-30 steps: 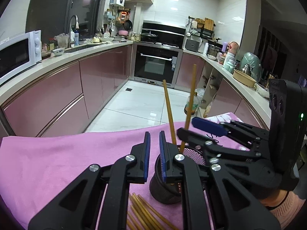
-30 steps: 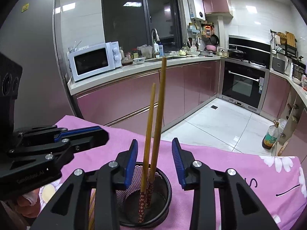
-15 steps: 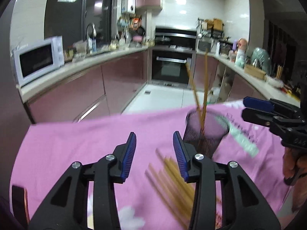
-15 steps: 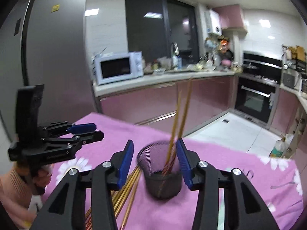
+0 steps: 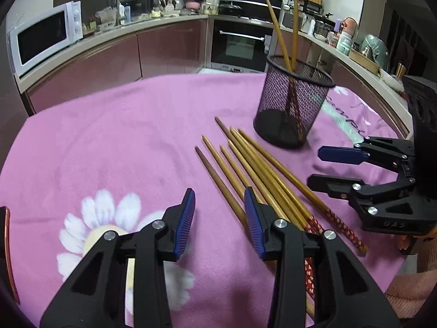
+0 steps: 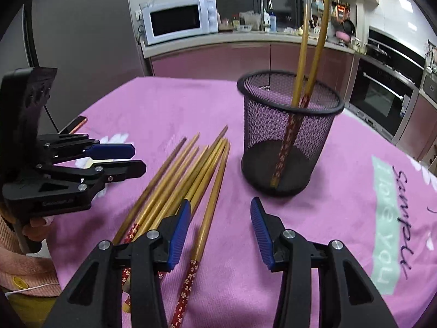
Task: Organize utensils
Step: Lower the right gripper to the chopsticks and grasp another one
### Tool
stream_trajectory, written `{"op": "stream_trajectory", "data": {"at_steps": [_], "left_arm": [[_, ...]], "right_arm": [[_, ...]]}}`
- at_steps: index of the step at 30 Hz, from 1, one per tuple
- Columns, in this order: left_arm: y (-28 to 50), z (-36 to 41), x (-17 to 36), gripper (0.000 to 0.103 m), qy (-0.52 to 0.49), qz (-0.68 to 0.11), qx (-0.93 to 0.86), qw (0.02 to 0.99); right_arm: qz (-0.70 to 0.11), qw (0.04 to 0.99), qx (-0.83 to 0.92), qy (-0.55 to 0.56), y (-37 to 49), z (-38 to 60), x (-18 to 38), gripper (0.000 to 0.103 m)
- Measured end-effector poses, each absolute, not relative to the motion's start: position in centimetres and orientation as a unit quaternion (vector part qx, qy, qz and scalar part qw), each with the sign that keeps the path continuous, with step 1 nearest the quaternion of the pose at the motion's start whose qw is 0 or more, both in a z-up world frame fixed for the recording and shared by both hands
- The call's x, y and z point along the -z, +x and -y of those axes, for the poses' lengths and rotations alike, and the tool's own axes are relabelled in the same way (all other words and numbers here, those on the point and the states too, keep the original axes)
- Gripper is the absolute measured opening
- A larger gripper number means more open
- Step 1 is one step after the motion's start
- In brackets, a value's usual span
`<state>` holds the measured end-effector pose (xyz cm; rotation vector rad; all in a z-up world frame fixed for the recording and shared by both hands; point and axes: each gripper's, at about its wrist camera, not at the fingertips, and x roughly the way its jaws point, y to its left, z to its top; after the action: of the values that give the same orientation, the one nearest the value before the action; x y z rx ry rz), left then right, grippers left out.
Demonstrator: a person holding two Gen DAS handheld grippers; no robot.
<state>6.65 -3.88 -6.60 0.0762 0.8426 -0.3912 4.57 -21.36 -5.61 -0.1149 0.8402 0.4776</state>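
The room is a kitchen with pink cabinets, and the table (image 5: 114, 125) has a pink cloth. A black mesh cup (image 6: 289, 134) holds two chopsticks upright. The loose chopsticks (image 6: 188, 180) lie flat between both claws, pointing toward the cup. The right claw (image 6: 220, 232) is nearest, released and empty. The left claw (image 5: 220, 218) is empty, closing slightly.
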Motion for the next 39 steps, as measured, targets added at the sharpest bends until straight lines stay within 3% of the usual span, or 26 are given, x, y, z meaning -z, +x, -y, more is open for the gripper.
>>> {"op": "stream_trajectory", "data": {"at_steps": [11, 14, 18, 22, 25, 29, 32, 39], "left_arm": [[7.2, 5.4, 7.9, 0.028, 0.042, -0.437, 0.195, 0.877], [7.2, 5.8, 7.9, 0.021, 0.047, -0.438, 0.201, 0.875], [7.1, 6.0, 7.8, 0.013, 0.056, -0.439, 0.207, 0.872], [7.2, 5.4, 7.7, 0.011, 0.055, -0.441, 0.204, 0.872], [7.5, 5.0, 7.7, 0.022, 0.052, -0.443, 0.192, 0.874], [8.2, 5.1, 8.0, 0.024, 0.047, -0.45, 0.192, 0.871], [8.6, 5.3, 8.2, 0.019, 0.05, -0.45, 0.187, 0.872], [9.1, 5.6, 8.2, 0.011, 0.038, -0.451, 0.17, 0.875]], "right_arm": [[-0.428, 0.876, -0.217, -0.055, 5.6, 20.4, 6.9, 0.032], [-0.429, 0.875, -0.214, -0.061, 5.8, 20.4, 7.1, 0.031], [-0.431, 0.875, -0.211, -0.063, 6.0, 20.4, 7.1, 0.02], [-0.437, 0.873, -0.209, -0.053, 6.3, 20.9, 7.0, 0.015], [-0.436, 0.874, -0.206, -0.055, 6.5, 20.7, 7.1, 0.015], [-0.436, 0.875, -0.203, -0.059, 6.8, 20.3, 7.1, 0.016], [-0.436, 0.875, -0.203, -0.061, 7.2, 19.9, 7.1, 0.016], [-0.438, 0.873, -0.209, -0.047, 7.3, 20.2, 7.0, 0.006]]}}
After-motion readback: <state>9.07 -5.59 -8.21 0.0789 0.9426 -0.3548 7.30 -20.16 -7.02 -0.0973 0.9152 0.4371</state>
